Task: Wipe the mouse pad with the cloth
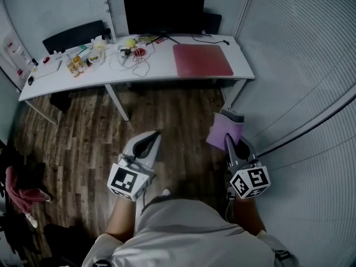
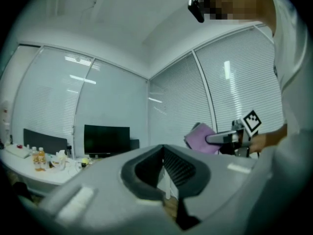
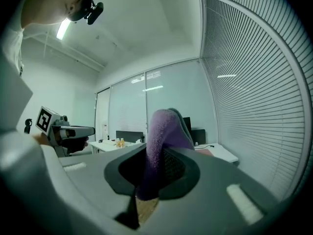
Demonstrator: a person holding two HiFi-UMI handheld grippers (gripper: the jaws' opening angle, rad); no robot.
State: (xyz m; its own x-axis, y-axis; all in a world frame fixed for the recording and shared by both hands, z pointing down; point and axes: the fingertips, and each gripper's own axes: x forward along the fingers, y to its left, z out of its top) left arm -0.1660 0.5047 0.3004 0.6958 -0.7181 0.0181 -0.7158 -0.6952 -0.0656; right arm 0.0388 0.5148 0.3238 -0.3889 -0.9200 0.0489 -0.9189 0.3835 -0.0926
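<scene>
A dark red mouse pad [image 1: 202, 60] lies on the right end of the white desk [image 1: 161, 68], in front of the black monitor [image 1: 163, 14]. My right gripper [image 1: 230, 142] is shut on a purple cloth [image 1: 225, 131], which sticks up between the jaws in the right gripper view [image 3: 159, 146]. It hovers over the wooden floor, well short of the desk. My left gripper [image 1: 151, 139] is held level with it on the left, jaws shut with nothing between them [image 2: 164, 173]. The cloth also shows in the left gripper view [image 2: 201, 138].
Bottles [image 1: 75, 64], cables [image 1: 139, 57] and small items clutter the desk's left and middle. A black chair [image 1: 72, 36] stands behind it. Blinds-covered glass walls [image 1: 300, 65] close in on the right. A desk leg [image 1: 118, 103] stands ahead on the wooden floor [image 1: 83, 143].
</scene>
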